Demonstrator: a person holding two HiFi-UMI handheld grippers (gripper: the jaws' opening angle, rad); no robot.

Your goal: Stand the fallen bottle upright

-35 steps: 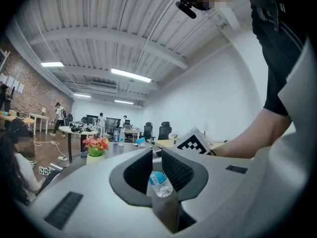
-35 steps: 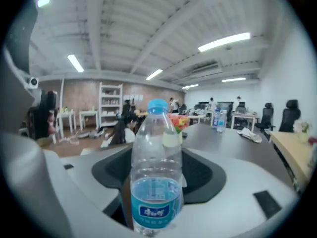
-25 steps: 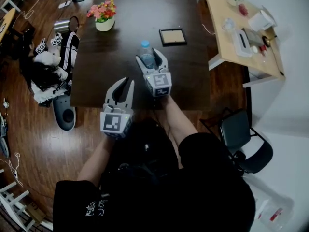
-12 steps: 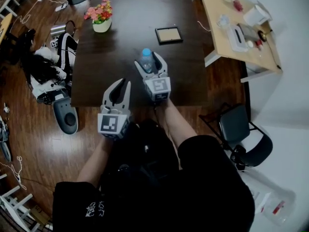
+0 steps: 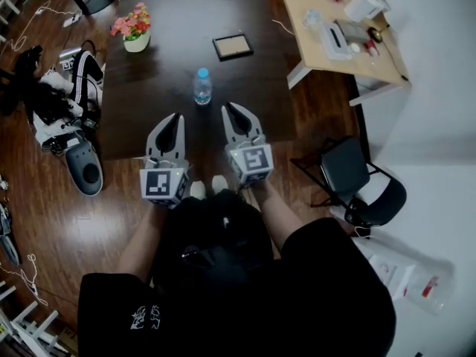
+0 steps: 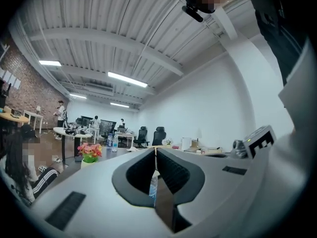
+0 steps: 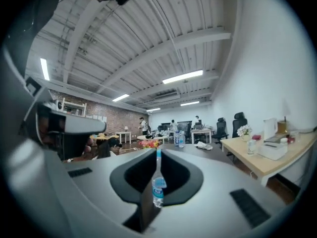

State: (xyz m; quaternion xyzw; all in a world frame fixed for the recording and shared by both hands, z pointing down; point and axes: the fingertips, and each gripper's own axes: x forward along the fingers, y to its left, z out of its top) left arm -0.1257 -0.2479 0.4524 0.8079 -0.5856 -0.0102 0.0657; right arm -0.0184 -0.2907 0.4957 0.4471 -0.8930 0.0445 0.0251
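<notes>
A clear water bottle [image 5: 202,86] with a blue cap and blue label stands upright on the dark table [image 5: 245,88]. My right gripper [image 5: 229,108] hangs near the table's front edge, below and right of the bottle and apart from it. Its jaws have just been closing and are shut with nothing between them. In the right gripper view the bottle [image 7: 158,190] shows beyond the shut right gripper [image 7: 158,151]. My left gripper [image 5: 177,117] is level beside it, also shut and empty. In the left gripper view, past the left gripper [image 6: 155,150], only a sliver of the bottle [image 6: 152,188] shows.
A pot of flowers [image 5: 132,30] and a flat framed board [image 5: 232,46] sit farther back on the table. A light wooden desk [image 5: 320,47] with clutter stands at the right, a black chair [image 5: 361,188] below it. Bags and shoes [image 5: 67,110] lie on the floor at the left.
The right gripper let go of the bottle, drew back toward the person and shut. The bottle stays standing on the table. The left gripper rose slightly.
</notes>
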